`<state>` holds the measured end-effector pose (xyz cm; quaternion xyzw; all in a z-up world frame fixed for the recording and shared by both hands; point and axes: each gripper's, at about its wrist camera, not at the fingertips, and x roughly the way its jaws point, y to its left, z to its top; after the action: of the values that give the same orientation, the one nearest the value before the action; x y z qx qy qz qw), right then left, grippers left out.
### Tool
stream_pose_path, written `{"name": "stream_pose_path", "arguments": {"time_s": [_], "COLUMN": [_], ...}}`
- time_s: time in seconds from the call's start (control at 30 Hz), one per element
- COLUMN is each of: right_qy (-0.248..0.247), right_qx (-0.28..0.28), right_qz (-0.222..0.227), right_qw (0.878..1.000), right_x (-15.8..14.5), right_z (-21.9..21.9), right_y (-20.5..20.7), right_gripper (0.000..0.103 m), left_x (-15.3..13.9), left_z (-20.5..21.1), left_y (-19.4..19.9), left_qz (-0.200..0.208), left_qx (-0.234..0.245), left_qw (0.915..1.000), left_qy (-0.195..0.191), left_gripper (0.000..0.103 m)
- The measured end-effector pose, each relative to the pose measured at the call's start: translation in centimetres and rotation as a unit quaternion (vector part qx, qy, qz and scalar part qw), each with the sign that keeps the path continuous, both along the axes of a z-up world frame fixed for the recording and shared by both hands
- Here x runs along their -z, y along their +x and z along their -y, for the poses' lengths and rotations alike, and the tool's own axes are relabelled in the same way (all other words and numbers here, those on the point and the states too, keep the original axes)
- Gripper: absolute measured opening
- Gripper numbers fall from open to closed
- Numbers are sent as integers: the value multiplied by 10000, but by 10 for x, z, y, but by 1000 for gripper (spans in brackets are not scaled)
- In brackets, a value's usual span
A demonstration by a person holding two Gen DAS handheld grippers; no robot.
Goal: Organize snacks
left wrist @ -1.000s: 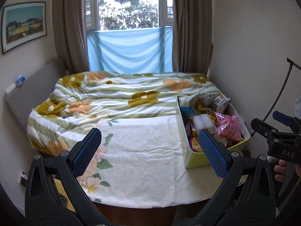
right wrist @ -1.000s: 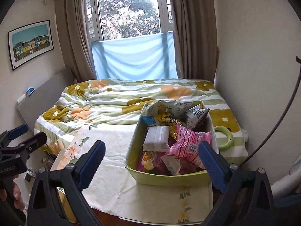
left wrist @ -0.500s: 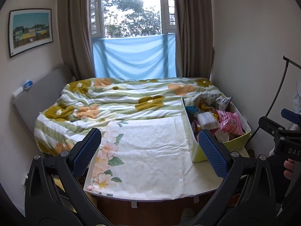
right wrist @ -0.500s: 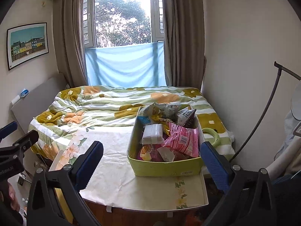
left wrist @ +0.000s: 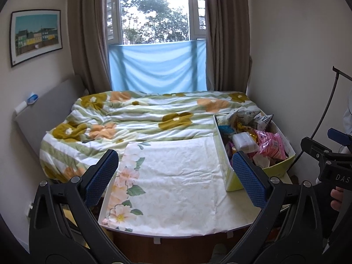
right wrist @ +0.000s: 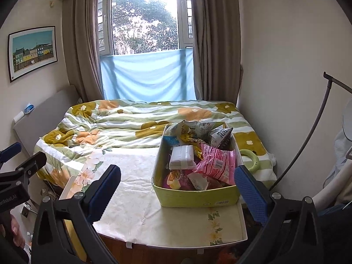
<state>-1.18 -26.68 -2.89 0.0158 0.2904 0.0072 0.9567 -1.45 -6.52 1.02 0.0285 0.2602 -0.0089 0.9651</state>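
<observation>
On the far left wall hangs a picture, with a grey headboard below it. Next comes the bed, covered by a flowered quilt, with curtains and a window behind it, a blue cloth across the lower pane.

Against the foot of the bed stands the worktop, spread with a white floral cloth. Its left and middle parts are bare. The left tool hangs above the near edge, fingers spread wide, with nothing between the blue pads.

Toward the right end of the worktop sits the green box, full of snacks. A white pack lies near its middle, touching a pink bag on its right; silver and gold packets crowd the far end, and more wrappers lie under them. The right tool hovers in front of the box, fingers wide apart, empty.

Just right of the box, a green ring lies on the quilt. A dark curved rod leans along the right wall.
</observation>
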Motion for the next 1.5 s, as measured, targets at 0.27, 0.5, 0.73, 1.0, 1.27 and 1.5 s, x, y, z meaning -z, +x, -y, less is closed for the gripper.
{"name": "stream_pose_path", "arguments": {"time_s": [0.27,0.5,0.73,1.0,1.27,1.5], "right_qy": [17,30,56,55,51,48], "right_qx": [6,12,39,76,101,118], "right_qz": [-11,-19,-33,-36,-48,-42], "right_qw": [10000,10000,10000,9999,9999,9999], "right_x": [1,2,4,5,6,6], "right_z": [1,2,1,0,-1,-2], "right_y": [2,3,7,6,6,4], "right_gripper": [102,102,102,102,102,102], "left_x": [1,2,2,3,3,0], "left_z": [0,-1,-2,-2,-1,-2], "left_y": [4,7,8,9,8,5], "left_qz": [3,17,26,40,52,139], "left_qx": [-6,-1,-17,-2,-34,-123], "left_qw": [10000,10000,10000,10000,10000,9998], "left_qy": [3,9,36,1,17,-24], "left_gripper": [103,103,103,103,103,103]}}
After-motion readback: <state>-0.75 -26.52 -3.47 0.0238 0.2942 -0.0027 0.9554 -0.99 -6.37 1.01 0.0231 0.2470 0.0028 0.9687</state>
